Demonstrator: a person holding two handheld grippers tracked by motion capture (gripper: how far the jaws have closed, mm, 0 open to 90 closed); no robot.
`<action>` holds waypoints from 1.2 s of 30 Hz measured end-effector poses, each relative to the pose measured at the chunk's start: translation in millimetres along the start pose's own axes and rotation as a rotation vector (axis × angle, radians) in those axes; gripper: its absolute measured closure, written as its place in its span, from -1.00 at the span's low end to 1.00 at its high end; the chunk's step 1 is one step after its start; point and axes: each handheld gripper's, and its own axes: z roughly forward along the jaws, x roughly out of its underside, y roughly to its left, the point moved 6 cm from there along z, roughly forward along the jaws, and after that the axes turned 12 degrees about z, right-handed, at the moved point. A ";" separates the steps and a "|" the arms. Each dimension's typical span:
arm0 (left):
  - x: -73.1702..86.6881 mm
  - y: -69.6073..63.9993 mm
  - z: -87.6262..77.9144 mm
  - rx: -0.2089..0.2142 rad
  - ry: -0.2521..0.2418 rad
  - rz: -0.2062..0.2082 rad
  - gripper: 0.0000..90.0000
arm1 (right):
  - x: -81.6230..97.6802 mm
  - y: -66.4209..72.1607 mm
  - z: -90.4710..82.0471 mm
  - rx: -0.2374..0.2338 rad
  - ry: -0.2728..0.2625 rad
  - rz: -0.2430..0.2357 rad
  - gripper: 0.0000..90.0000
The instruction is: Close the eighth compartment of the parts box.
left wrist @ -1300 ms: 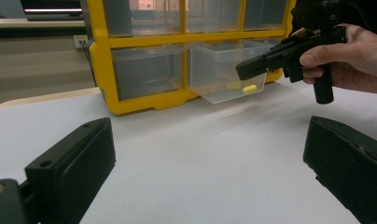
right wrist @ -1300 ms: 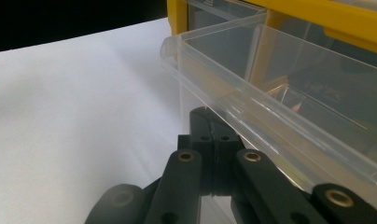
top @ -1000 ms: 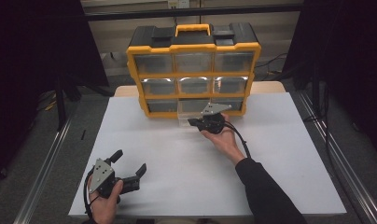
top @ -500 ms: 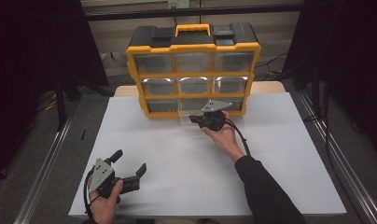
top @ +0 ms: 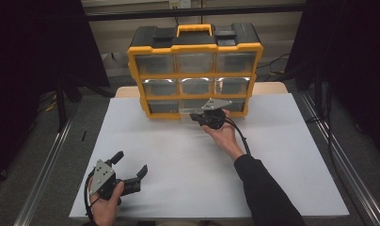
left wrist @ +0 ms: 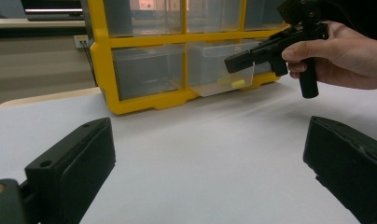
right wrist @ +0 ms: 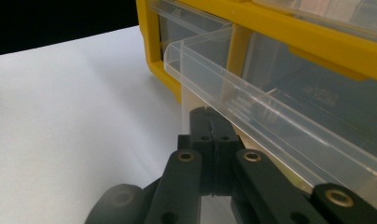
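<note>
Barely shifted since a second ago: right gripper (top: 195,116) a touch closer in at the bottom-row middle drawer, left one parked same as before. Clear plastic drawer (top: 190,113) pulled partway out of the yellow-and-black plastic organizer box (top: 195,47) at the back of the white table (top: 188,160). Right fingers (right wrist: 210,135) clenched tight together, pressed up just under the drawer's front lip, touching or nearly so, hard to call. Small yellow bits (left wrist: 234,83) lying inside that drawer. Left gripper (top: 130,170) resting low at the near table edge, fingers (left wrist: 72,161) spread wide, released, gripping nothing.
</note>
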 end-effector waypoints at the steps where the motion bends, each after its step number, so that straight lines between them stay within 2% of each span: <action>1: 0.0 -0.4 0.1 0.001 -0.001 -0.005 -0.95 | -0.3 -0.8 0.3 0.001 -0.001 -0.001 1.00; 17: 0.0 -0.1 0.0 0.002 -0.002 -0.001 -0.95 | -8.7 -6.0 7.5 0.024 -0.010 -0.005 1.00; 36: 0.1 0.5 -0.1 0.001 0.000 -0.003 -0.95 | -15.4 -20.4 19.0 0.075 -0.010 -0.005 1.00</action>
